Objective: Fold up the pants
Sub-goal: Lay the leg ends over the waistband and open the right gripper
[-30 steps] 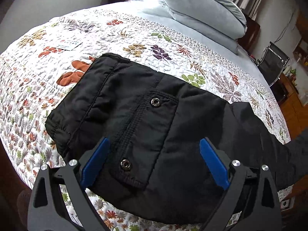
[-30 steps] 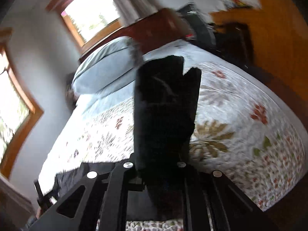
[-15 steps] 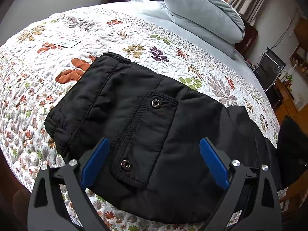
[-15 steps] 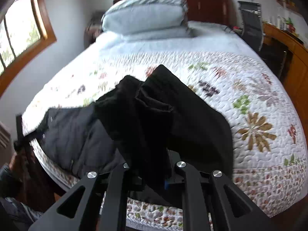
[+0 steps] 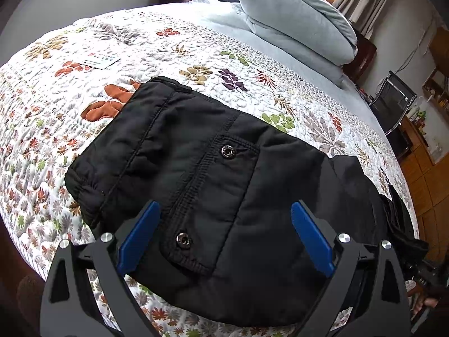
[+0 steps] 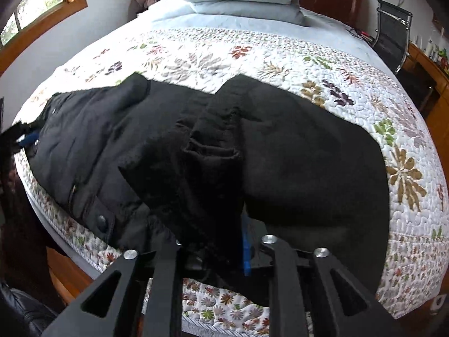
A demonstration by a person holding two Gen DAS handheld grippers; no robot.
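Black padded pants point(image 5: 213, 174) spread across the near edge of a floral quilt point(image 5: 56, 129), filling the centre and lower half of the left wrist frame. Waistband end at centre left there, flat; one flapped pocket point(image 5: 221, 196) in mid-frame, fastened by two metal snaps point(image 5: 227, 151). Only in the right wrist view: the leg end of the pants point(image 6: 294, 151) doubled back toward the waist, bunched in a ridge at mid-frame, with a third snap point(image 6: 101, 219) and a zipper at lower left.

Left gripper point(image 5: 224, 241) at the bottom of its own frame, spread wide over the pocket, two blue pads point(image 5: 137, 238) apart with nothing between them; glimpsed again as a blue tip at the far left edge of the right wrist view. Right gripper point(image 6: 221, 250) at the bottom centre of its frame, pinching a thick fold of the black fabric, one blue pad edge point(image 6: 245, 250) just visible beside the cloth, the other buried.

Beyond the pants: two stacked pale blue pillows point(image 5: 297, 25) at upper right of the left view, top centre of the right. One printed card point(image 5: 101, 61) on the quilt at upper left, seen by the left camera only. One black chair point(image 6: 391, 31) at upper right in both views. One wood-framed window point(image 6: 42, 2) at upper left, in the right view alone.
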